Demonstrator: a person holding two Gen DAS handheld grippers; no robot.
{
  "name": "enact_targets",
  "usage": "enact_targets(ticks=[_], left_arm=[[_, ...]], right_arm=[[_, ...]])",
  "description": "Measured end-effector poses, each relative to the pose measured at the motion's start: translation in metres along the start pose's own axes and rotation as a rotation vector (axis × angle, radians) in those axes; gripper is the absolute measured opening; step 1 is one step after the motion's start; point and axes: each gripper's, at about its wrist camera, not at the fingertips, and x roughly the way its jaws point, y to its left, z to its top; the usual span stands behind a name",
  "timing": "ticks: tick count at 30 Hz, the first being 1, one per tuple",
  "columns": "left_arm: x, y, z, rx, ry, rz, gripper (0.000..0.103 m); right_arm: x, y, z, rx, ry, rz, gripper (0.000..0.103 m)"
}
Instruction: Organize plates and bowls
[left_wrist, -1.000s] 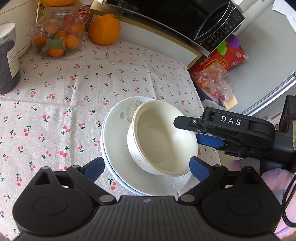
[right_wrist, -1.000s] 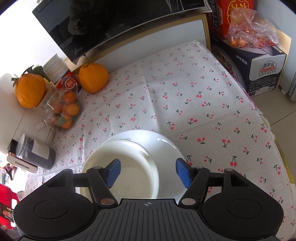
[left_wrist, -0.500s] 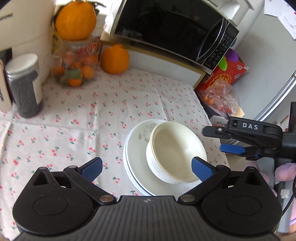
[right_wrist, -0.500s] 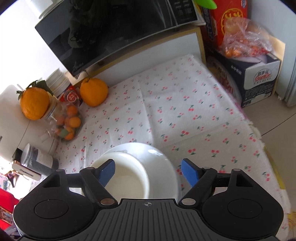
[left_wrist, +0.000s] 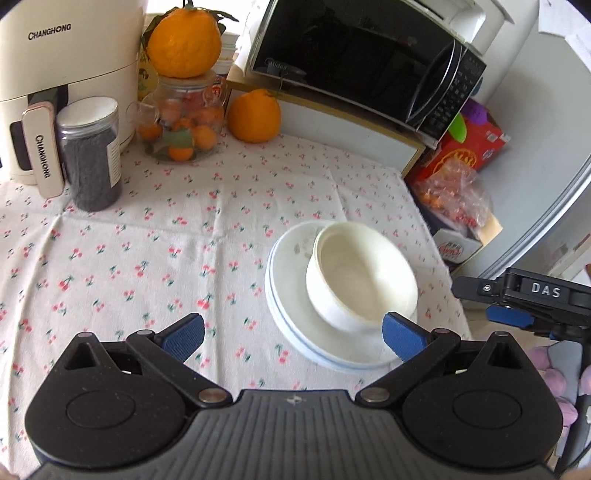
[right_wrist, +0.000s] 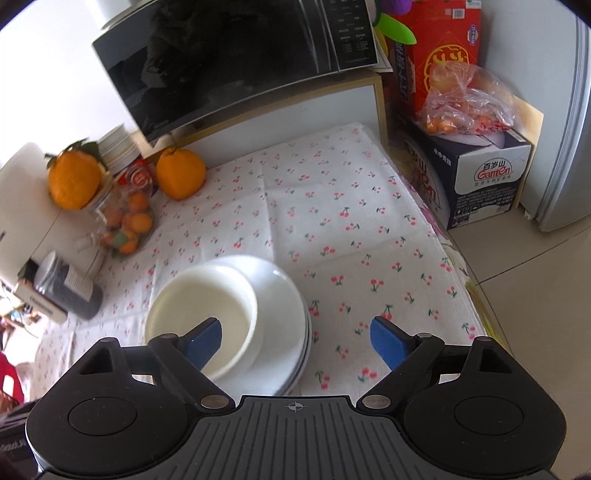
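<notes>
**Bowl sits on stacked plates, both grippers spread and empty**

Left wrist view: the left gripper (left_wrist: 291, 334) hangs above the cherry-print cloth (left_wrist: 147, 258) with its blue pads wide apart and nothing between them. A white bowl (left_wrist: 360, 280) stands upright on a stack of white plates (left_wrist: 291, 306) toward the right side of the cloth, sitting off-centre toward the stack's right edge. The gripper's right pad overlaps the near rim of the stack in the picture; whether it touches cannot be told. The right gripper (left_wrist: 517, 306) shows at the right edge, off past the table's side and apart from the bowl. At the back of the cloth stand a dark jar (left_wrist: 90, 155), a glass jar (left_wrist: 183, 122) of small fruit with an orange (left_wrist: 183, 38) on its lid, and a second orange (left_wrist: 254, 116) beside it. A white appliance (left_wrist: 66, 74) fills the far left corner and a microwave (left_wrist: 365, 62) sits on a raised shelf behind.

Right wrist view: the right gripper (right_wrist: 295, 341) also has its pads spread wide, holding nothing. The bowl (right_wrist: 203, 302) and plates (right_wrist: 284, 295) lie low and left, with the left pad in front of the bowl's rim and the right pad over bare cloth (right_wrist: 351, 221). Past the table's right edge, a box (right_wrist: 484, 177) carries a bag (right_wrist: 465, 99) of fruit, on the tiled floor (right_wrist: 535, 314).
</notes>
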Motion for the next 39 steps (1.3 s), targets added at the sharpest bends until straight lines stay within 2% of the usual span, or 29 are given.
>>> enact_targets(ticks=[6, 9, 13, 18, 26, 39], left_arm=[[-0.011, 0.002, -0.015, -0.009, -0.01, 0.034, 0.103], [-0.015, 0.0, -0.02, 0.011, -0.018, 0.051, 0.103], [-0.018, -0.005, -0.02, 0.035, -0.015, 0.033, 0.103], [-0.019, -0.015, -0.024, 0.087, -0.02, 0.057, 0.103], [-0.015, -0.023, -0.032, 0.134, -0.005, 0.171, 0.103], [-0.024, -0.031, -0.036, 0.146, -0.059, 0.307, 0.102]], right_arm=[[-0.01, 0.001, -0.027, -0.032, -0.006, -0.031, 0.095], [-0.017, 0.006, -0.036, -0.078, -0.016, -0.035, 0.095], [-0.024, 0.013, -0.044, -0.137, -0.039, -0.05, 0.095], [-0.027, 0.019, -0.048, -0.149, -0.043, -0.029, 0.095], [-0.032, 0.03, -0.057, -0.173, -0.062, -0.051, 0.095], [-0.033, 0.038, -0.068, -0.21, -0.067, -0.109, 0.095]])
